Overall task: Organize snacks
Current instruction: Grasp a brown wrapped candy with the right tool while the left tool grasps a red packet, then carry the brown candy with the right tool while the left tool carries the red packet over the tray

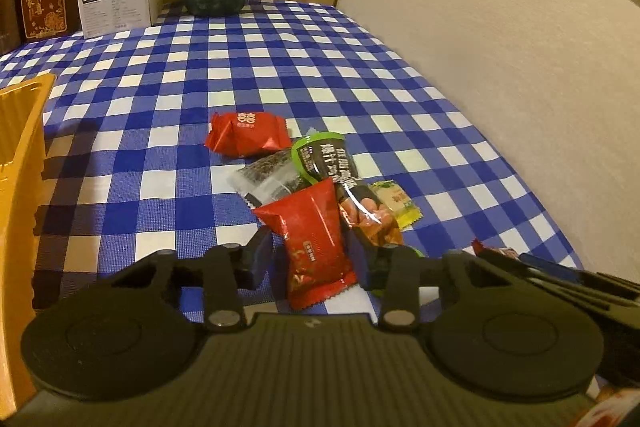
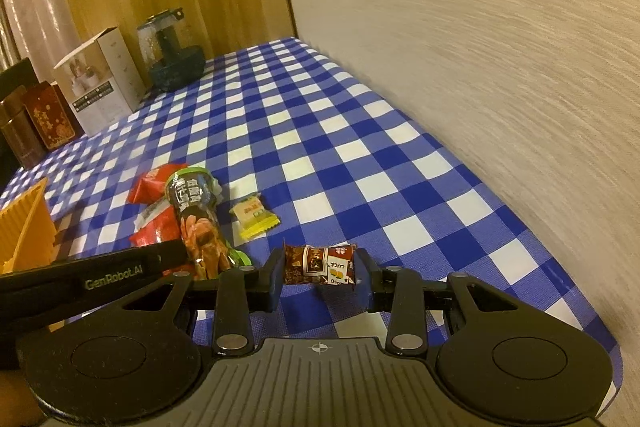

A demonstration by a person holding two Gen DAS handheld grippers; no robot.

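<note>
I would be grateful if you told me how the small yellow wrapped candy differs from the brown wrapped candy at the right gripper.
The small yellow wrapped candy is pale yellow with a green mark; the brown wrapped candy is dark brown with red and white print. The yellow candy lies free on the blue checked tablecloth; the brown candy sits between the right gripper's fingers, which appear to touch its ends. Both are small crimped packets.

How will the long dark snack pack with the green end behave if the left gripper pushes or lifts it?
The long dark snack pack has glossy film with glare, so it probably slips between fingers. It lies partly across a red packet, so a push would likely drag that neighbour. It looks soft, so it probably sags when lifted by one end.
</note>
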